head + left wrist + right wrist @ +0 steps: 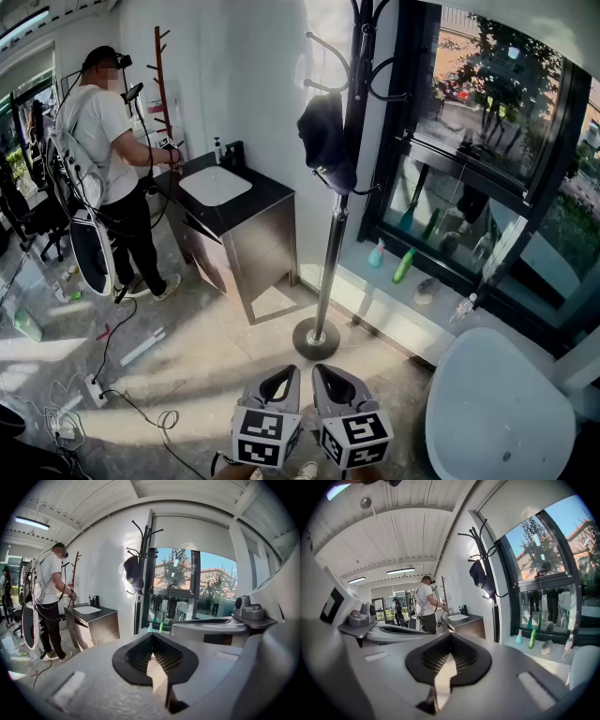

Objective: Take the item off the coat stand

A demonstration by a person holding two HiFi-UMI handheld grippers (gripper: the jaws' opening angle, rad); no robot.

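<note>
A dark cap (pixel 325 141) hangs on a hook of the black-and-chrome coat stand (pixel 330 262), whose round base rests on the floor ahead of me. Both grippers are low at the frame's bottom, well short of the stand. My left gripper (pixel 278 380) is shut with nothing in it, and my right gripper (pixel 335 382) beside it is also shut and empty. In the left gripper view the cap (pixel 132 573) hangs far beyond the left gripper (pixel 151 635). In the right gripper view the cap (pixel 480 576) is high up, far past the right gripper (pixel 450 637).
A person (pixel 108 159) stands at the left by a dark vanity with a white sink (pixel 216 185). A wooden rack (pixel 161 75) stands behind it. Bottles (pixel 403 265) line the window sill. A white tub (pixel 497 412) fills the lower right. Cables (pixel 94 389) lie on the floor at the left.
</note>
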